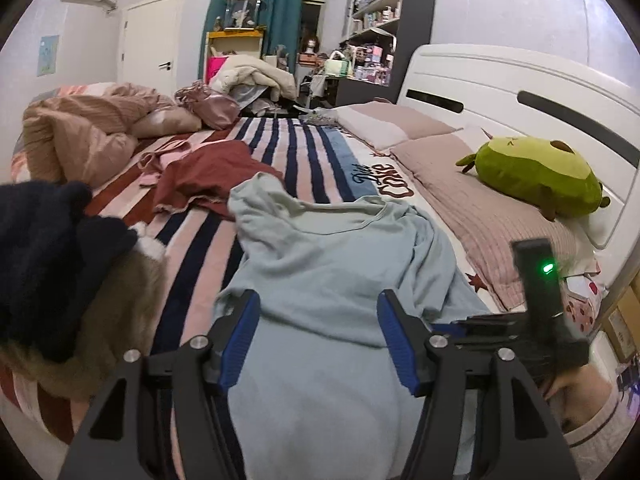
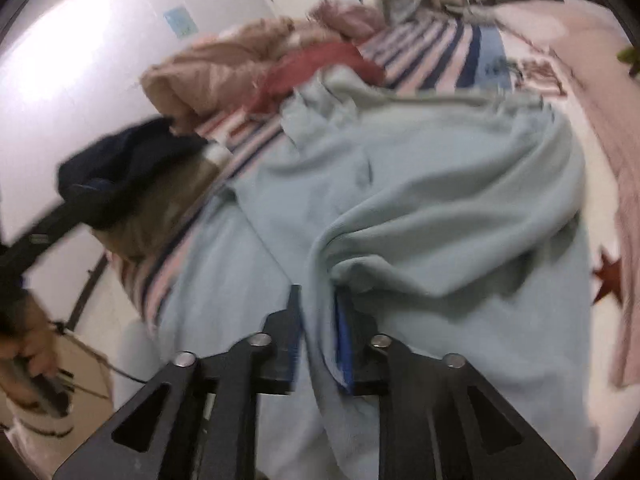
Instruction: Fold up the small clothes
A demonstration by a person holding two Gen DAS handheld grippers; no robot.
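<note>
Light blue shirt [image 1: 332,248]: spread rumpled on the striped bed [image 1: 280,140], near a red garment [image 1: 208,180]. Left gripper [image 1: 316,332]: jaws apart over the shirt, holding nothing. Right gripper [image 2: 320,320]: jaws nearly together, clamped on a shirt fold.

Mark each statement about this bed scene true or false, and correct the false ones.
1. The right gripper has a fold of the blue shirt between its jaws. True.
2. The left gripper is clamped shut on the red garment. False: its jaws stand open over the blue shirt.
3. A green plush toy lies on the pillows. True.
4. The bedspread is plain white. False: it is striped.
</note>
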